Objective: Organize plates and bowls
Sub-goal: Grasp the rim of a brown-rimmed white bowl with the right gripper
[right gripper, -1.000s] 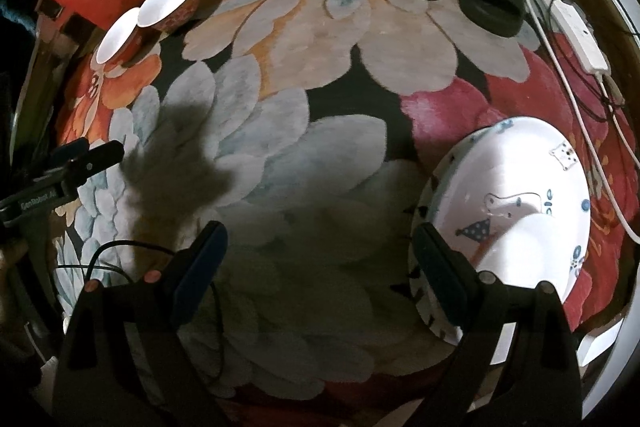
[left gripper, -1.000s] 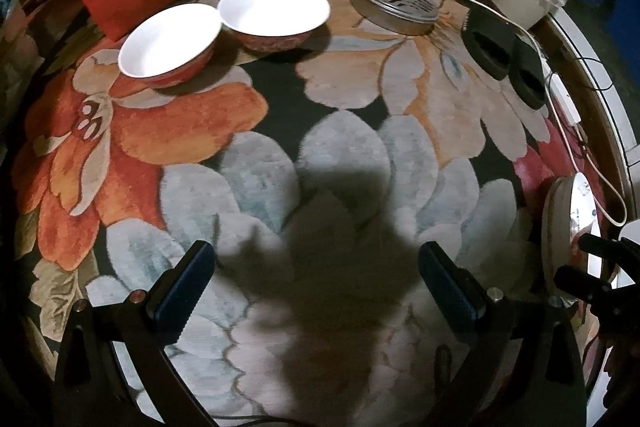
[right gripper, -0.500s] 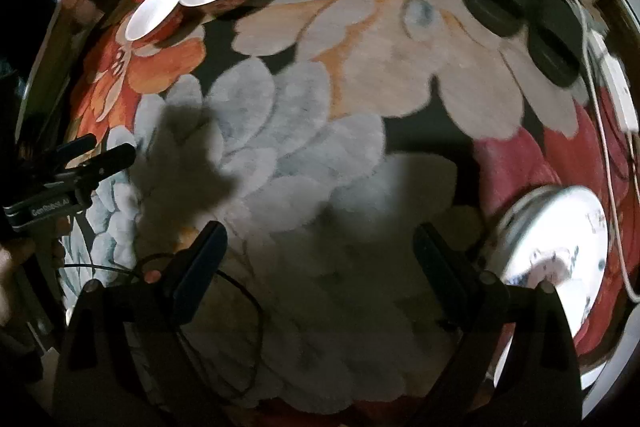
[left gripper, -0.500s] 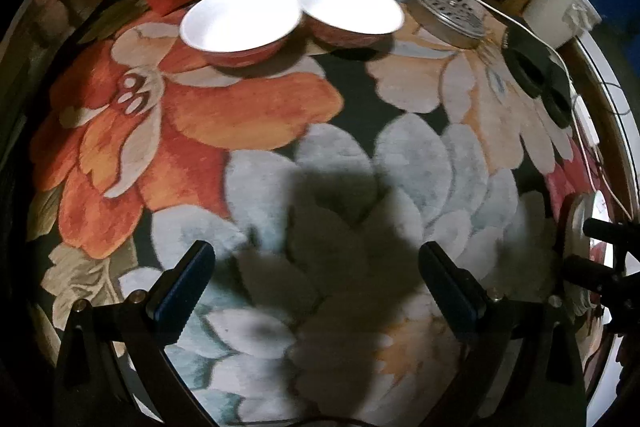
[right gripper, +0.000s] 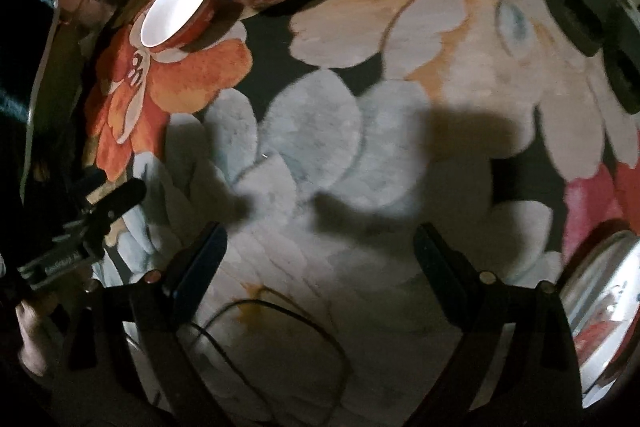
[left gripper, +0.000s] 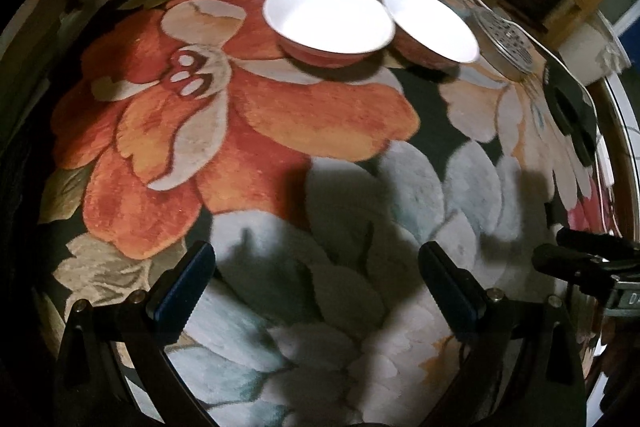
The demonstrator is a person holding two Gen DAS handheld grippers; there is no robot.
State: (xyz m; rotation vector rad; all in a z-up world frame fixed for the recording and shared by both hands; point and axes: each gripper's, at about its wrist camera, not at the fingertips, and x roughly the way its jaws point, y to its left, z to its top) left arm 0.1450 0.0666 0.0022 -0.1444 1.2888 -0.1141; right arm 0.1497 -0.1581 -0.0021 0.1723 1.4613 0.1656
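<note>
Bowls come first here: two white-lined red bowls sit rim to rim at the far side of the floral rug [left gripper: 248,131], the left bowl [left gripper: 328,23] straight ahead of the left gripper [left gripper: 316,287] and the right bowl [left gripper: 432,25] just beside it. Both grippers, the right gripper [right gripper: 320,267] included, stand wide open over bare rug and hold nothing. A plate [right gripper: 600,303] lies at the near right edge, though blur makes its pattern hard to read. I judge this the approach step, with no pick-up begun. Next the left gripper must reach far and close over a bowl rim, likely to nest one bowl inside the other.
</note>
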